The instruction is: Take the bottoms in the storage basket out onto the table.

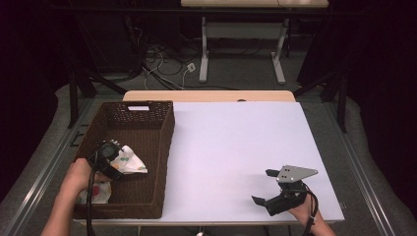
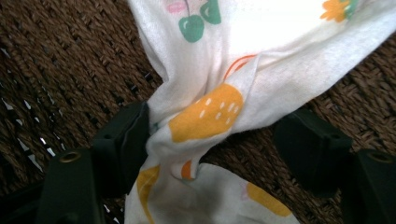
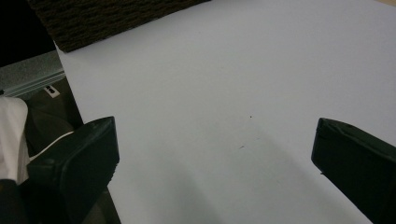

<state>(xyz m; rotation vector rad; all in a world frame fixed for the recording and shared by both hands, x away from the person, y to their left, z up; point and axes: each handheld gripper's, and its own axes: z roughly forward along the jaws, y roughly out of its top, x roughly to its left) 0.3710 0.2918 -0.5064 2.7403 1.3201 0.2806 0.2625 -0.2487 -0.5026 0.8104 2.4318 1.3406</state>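
A white table [image 1: 236,147] carries a dark brown woven basket [image 1: 142,118] at its left side, with bare tabletop running from the basket's right wall to the far right edge.

Inside the basket, toward its near end, lies a white cloth [image 1: 129,160] printed with orange shapes and green cherries, bunched up on the woven floor. The left gripper view shows it [image 2: 210,112] gathered into a twisted waist between the two jaws.

The left gripper [image 1: 107,158] reaches down into the basket over this cloth. Its jaws stand partly apart around the bunched fabric: the one at the left of its own view touches the cloth, while the other stands clear of it with basket weave showing in the gap, so the cloth seems not yet pinched.

The right gripper [image 1: 263,189] rests low over the table's near right part, well apart from the basket, its jaws wide apart around bare tabletop.
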